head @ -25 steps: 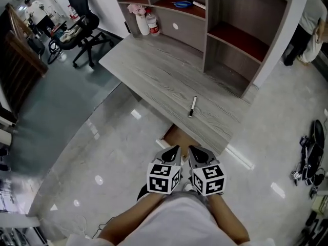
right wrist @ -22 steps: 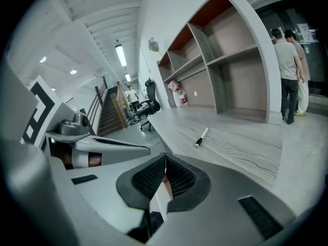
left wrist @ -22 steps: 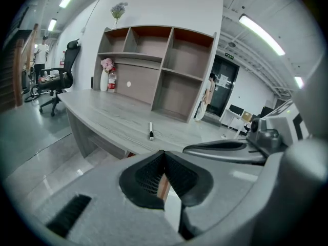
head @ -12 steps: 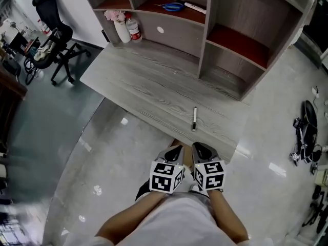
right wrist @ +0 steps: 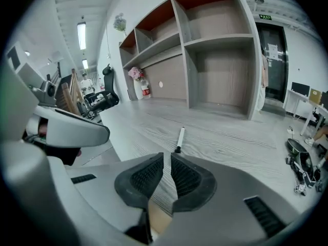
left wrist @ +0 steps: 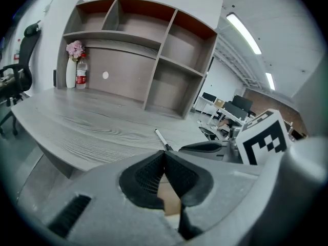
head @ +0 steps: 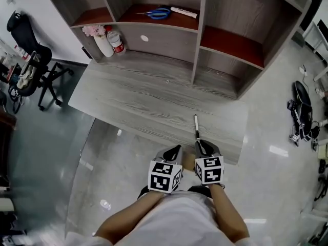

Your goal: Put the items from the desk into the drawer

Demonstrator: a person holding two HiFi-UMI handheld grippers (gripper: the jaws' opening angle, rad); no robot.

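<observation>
Saw the marker pen (head: 196, 127) lying flat on the grey wood-grain counter (head: 138, 99), close to the front edge at the right. Slim, white-barrelled, with a black end turned toward the near edge, long axis running from that edge toward the shelf unit (head: 220, 45). Found the right gripper (head: 201, 145) just short of the black end, jaws set almost together with only a thin slit between the ribbed pads, grasping nothing. Found the left gripper (head: 176, 149) beside it, off the counter's front edge, jaws clenched tip to tip, likewise empty. Noted a vase of pink flowers (head: 98, 35) and a red-labelled bottle (head: 117, 41) at the counter's far left corner, well apart from the pen. Also noted blue scissors (head: 159, 13) up on a shelf.
</observation>
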